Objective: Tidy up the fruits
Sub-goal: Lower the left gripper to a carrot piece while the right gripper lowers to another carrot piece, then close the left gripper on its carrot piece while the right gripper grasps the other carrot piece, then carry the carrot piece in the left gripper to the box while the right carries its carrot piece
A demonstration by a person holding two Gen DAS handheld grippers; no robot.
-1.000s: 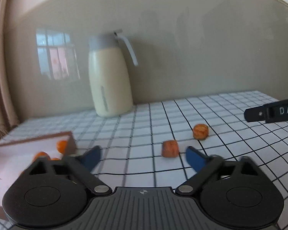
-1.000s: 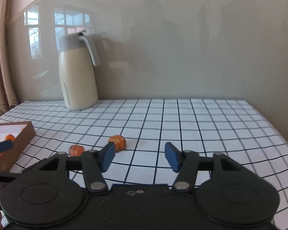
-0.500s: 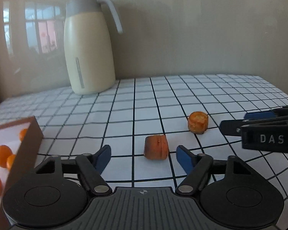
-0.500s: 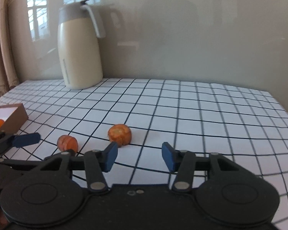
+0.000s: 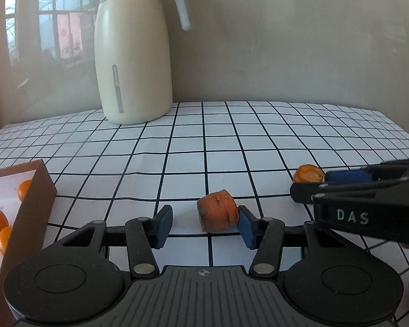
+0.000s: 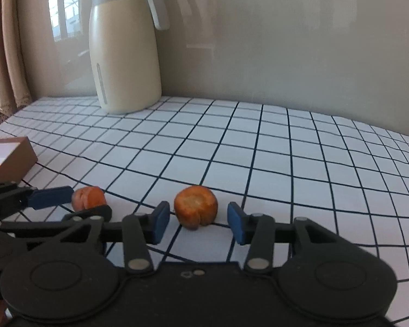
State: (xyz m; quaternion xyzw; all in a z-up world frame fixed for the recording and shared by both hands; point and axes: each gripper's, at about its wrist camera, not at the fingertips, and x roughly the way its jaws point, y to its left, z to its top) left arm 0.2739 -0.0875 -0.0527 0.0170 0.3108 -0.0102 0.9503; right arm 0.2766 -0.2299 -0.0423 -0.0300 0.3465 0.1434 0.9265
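Just closed in on both loose fruits near the bench's front edge: left tool (image 5: 204,226) spread around one orange fruit (image 5: 217,214), right tool (image 6: 198,222) spread around the other fruit (image 6: 195,207). Ready to pinch, then box (image 5: 31,207).

Fruit (image 5: 217,214) btwn open hand-held gripper (image 5: 204,224) pads

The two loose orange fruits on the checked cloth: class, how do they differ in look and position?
The left fruit is redder with a ridged side facing us and lies against the left gripper's right pad; the right fruit is paler, shows a dimpled face and sits apart between the right gripper's pads. Both rest outside the box.
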